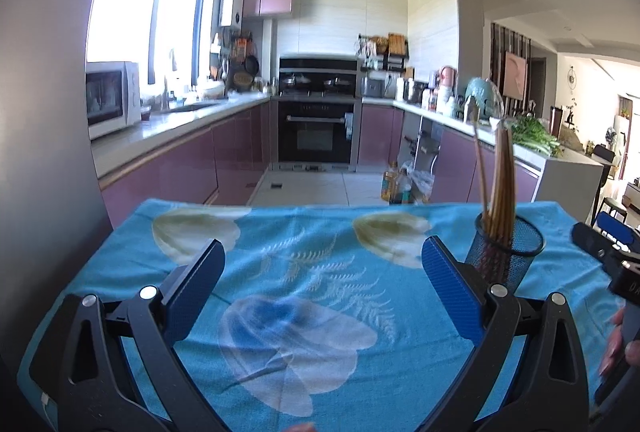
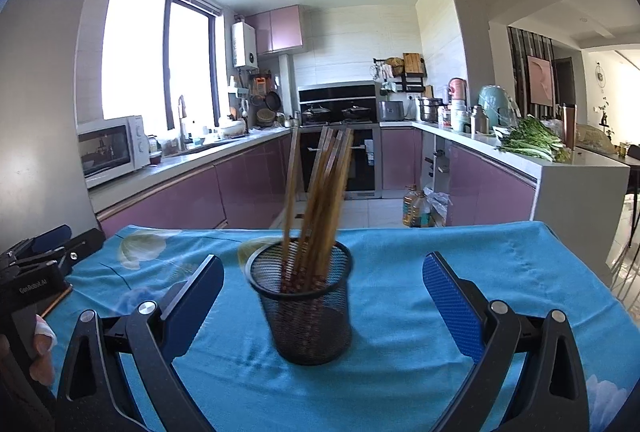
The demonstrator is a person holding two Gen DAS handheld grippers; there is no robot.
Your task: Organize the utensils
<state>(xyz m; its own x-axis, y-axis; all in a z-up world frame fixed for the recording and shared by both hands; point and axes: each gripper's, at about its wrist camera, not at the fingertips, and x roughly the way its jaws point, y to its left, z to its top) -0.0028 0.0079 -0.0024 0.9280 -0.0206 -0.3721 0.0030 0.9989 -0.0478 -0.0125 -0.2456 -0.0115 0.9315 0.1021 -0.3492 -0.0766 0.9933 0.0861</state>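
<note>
A black mesh cup (image 2: 306, 306) stands upright on the blue flowered cloth (image 2: 400, 312), holding several wooden chopsticks (image 2: 320, 191) that lean right. It sits between and just ahead of my open right gripper (image 2: 322, 272), touching neither finger. In the left wrist view the cup (image 1: 506, 252) with its chopsticks (image 1: 498, 183) stands at the far right of the cloth (image 1: 304, 272), just beyond the right finger of my open, empty left gripper (image 1: 322, 256). The right gripper's body (image 1: 608, 256) shows at that view's right edge; the left gripper's body (image 2: 36, 264) shows at the right wrist view's left edge.
The table's far edge (image 2: 320, 230) drops to a kitchen floor with oil bottles (image 2: 416, 207). Purple cabinets, an oven (image 1: 316, 127) and a microwave (image 1: 110, 97) lie beyond. A grey wall (image 1: 44, 151) stands close on the left. Greens (image 2: 532, 141) lie on the right counter.
</note>
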